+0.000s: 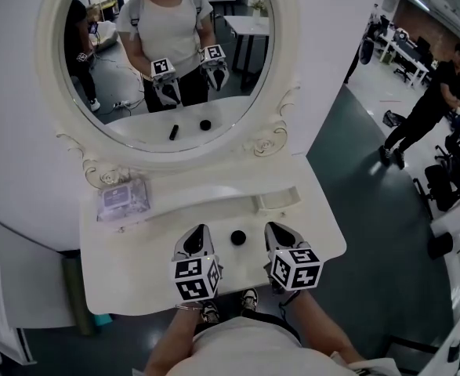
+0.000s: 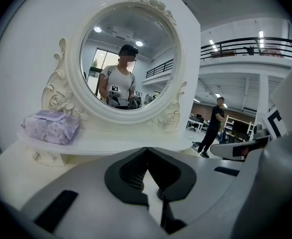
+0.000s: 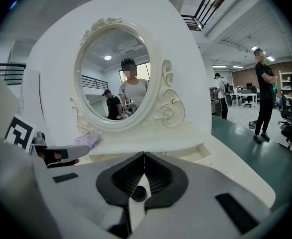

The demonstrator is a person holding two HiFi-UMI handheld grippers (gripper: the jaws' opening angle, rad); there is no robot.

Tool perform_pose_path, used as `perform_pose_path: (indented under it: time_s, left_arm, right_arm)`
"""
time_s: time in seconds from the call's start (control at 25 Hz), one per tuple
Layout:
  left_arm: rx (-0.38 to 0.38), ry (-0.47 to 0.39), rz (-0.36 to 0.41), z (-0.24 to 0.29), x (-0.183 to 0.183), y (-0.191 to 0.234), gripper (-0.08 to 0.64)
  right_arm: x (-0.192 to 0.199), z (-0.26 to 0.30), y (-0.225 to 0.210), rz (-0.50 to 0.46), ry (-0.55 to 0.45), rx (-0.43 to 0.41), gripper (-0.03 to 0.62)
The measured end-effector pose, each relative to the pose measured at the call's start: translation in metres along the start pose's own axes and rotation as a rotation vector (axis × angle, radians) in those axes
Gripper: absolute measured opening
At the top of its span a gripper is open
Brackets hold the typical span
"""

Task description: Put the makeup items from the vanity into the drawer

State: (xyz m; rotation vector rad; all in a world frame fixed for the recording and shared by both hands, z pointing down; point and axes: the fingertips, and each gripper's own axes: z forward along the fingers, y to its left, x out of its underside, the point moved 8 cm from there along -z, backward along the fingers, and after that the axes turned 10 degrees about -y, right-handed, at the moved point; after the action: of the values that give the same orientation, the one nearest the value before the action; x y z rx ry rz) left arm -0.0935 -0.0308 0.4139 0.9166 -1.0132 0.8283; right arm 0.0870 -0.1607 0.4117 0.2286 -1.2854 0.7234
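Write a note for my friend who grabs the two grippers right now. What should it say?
Left gripper: shut, holding nothing.
Right gripper: shut, holding nothing.
Both are over the front of the vanity top.
The small round black makeup item sits on the vanity top between the grippers, untouched.
The purple packet lies on the left of the shelf, under the mirror.
Done: nothing that shows; no open drawer is in view.
Left: open the drawer and put the items in.
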Motion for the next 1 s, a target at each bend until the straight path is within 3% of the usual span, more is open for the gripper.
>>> perform_pose_path:
  time_s: [0.68,1.0]
  left_arm:
    - [-0.013,0.014,-0.014,0.0,0.005,0.002,0.006]
    - [-0.03,0.057,-0.018,-0.005,0.021,0.006,0.006]
  right_arm:
    - [0.006,-0.002,-0.005,0.004,0.026,0.002,0.018]
    - [0.032,0.001,-0.001,0.001,0.115,-0.041,0.02]
